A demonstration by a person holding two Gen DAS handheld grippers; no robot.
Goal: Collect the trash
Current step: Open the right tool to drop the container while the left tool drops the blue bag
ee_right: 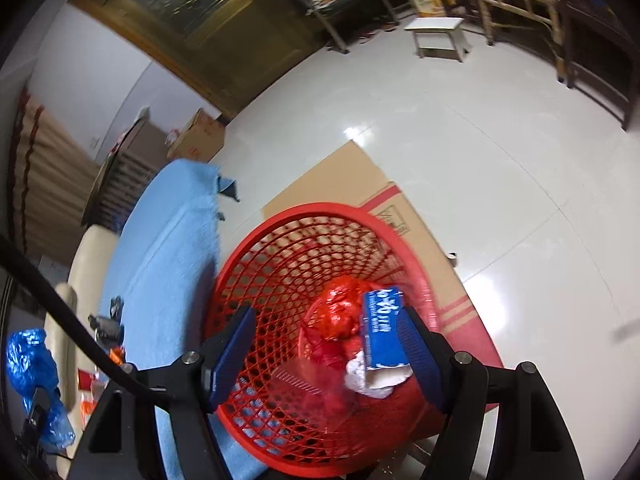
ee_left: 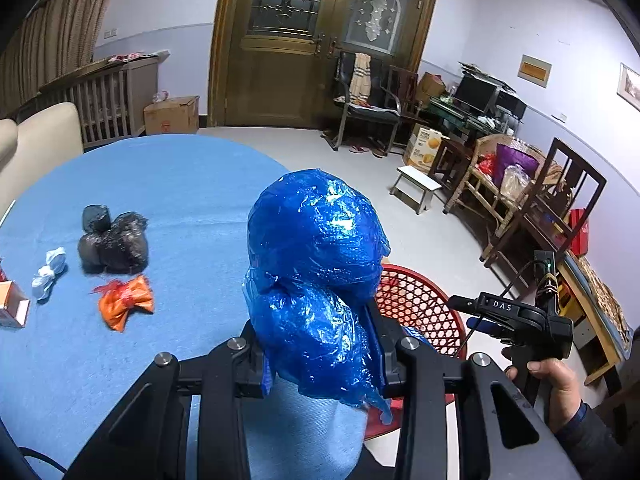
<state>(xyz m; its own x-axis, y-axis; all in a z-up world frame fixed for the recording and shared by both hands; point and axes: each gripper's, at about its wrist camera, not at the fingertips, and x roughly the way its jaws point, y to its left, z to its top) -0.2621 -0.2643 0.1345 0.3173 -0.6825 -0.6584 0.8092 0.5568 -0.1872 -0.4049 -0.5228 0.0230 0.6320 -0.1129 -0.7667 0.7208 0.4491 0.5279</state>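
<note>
- A table under a blue cloth [ee_left: 168, 184] carried leftover trash: a black bag bundle [ee_left: 114, 240], a white knotted scrap [ee_left: 49, 272] and an orange wrapper [ee_left: 126, 302], all well apart from both grippers.
- Beyond it lay a pale tiled floor [ee_right: 460, 120], a wooden double door [ee_left: 316, 40] and chairs along the wall.
- A red mesh basket [ee_right: 256, 232] stood beside the table on flattened cardboard [ee_right: 340, 184].
- The left gripper [ee_left: 320, 356] was clamped on a crumpled blue plastic bag [ee_left: 316, 264], which bulged up between its fingers over the table edge.
- The right gripper [ee_right: 332, 356] pointed down into the basket with its jaws apart; a blue carton [ee_right: 384, 328] lay against the right-hand pad, above red wrapping [ee_right: 340, 312]. I could not tell whether it was loose.
- A hand [ee_left: 560, 384] held the right gripper's handle.
</note>
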